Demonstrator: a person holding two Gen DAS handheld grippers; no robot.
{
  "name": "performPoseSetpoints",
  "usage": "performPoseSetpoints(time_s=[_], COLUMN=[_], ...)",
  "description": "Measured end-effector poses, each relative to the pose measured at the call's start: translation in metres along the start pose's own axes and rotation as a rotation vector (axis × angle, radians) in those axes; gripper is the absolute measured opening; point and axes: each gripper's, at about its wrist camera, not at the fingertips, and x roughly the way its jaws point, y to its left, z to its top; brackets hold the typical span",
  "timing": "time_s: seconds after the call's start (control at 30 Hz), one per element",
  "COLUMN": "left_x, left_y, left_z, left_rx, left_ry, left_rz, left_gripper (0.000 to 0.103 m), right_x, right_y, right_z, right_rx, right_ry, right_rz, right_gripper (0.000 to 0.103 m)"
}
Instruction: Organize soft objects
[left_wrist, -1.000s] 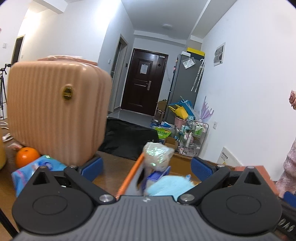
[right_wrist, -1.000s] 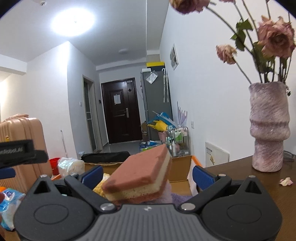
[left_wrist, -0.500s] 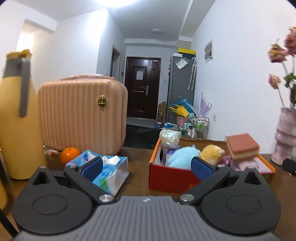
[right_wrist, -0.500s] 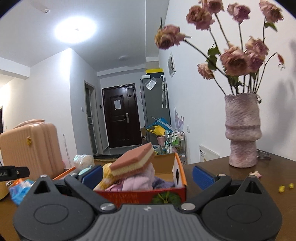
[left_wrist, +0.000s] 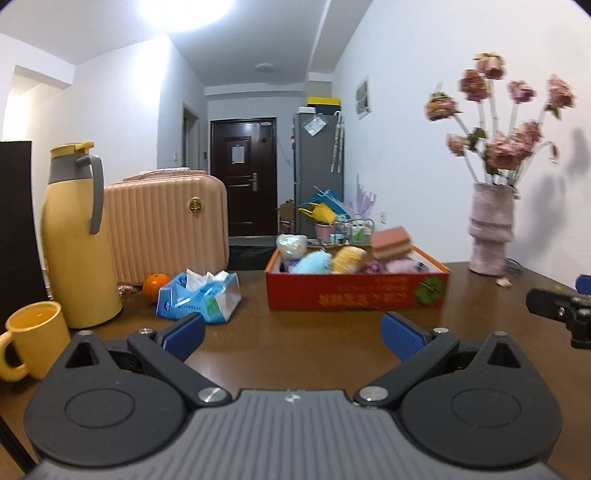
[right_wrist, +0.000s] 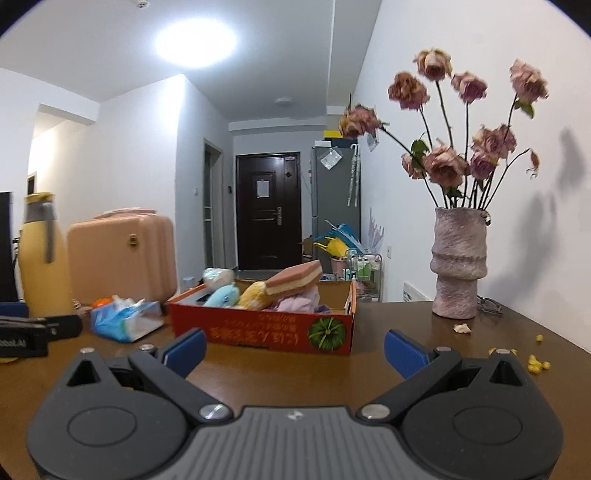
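A red cardboard box (left_wrist: 354, 295) (right_wrist: 258, 332) sits on the brown table and holds soft items. Among them are a blue plush (left_wrist: 314, 261) (right_wrist: 223, 295), a yellow plush (left_wrist: 347, 258) (right_wrist: 255, 295), a pink-and-cream sponge (left_wrist: 390, 242) (right_wrist: 293, 280), a pink cloth (right_wrist: 299, 304) and a white bundle (left_wrist: 291, 245) (right_wrist: 218, 275). My left gripper (left_wrist: 291, 338) is open and empty, well short of the box. My right gripper (right_wrist: 293, 349) is open and empty too, just in front of the box.
Left of the box lie a blue tissue pack (left_wrist: 199, 295) (right_wrist: 125, 319), an orange (left_wrist: 155, 286), a pink suitcase (left_wrist: 166, 229), a yellow thermos (left_wrist: 77, 240) and a yellow mug (left_wrist: 35, 338). A vase of dried roses (right_wrist: 458, 262) stands at the right, with yellow crumbs (right_wrist: 535, 363) nearby.
Both grippers have pulled back from the box, which now looks smaller and farther. The sponge stays on the pile in the box.
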Motion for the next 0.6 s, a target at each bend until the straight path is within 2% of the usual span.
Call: performPoseSetpoints(time_s=[0.27,0.6], left_x=[-0.073,-0.103], left_y=[-0.019,-0.026], left_z=[-0.033,-0.036], left_rx=[-0.002,0.002], left_ry=[-0.023,-0.055], left_rz=[-0.018,-0.021], left_gripper=[0.103,0.103], right_x=[-0.082,-0.123], right_y=[-0.001,-0.005], right_z=[-0.015,-0.024], right_rx=[0.000,-0.004], right_ry=[0.002,-0.007], right_rz=[0.030,0.031], right_gripper=[0.103,0.103])
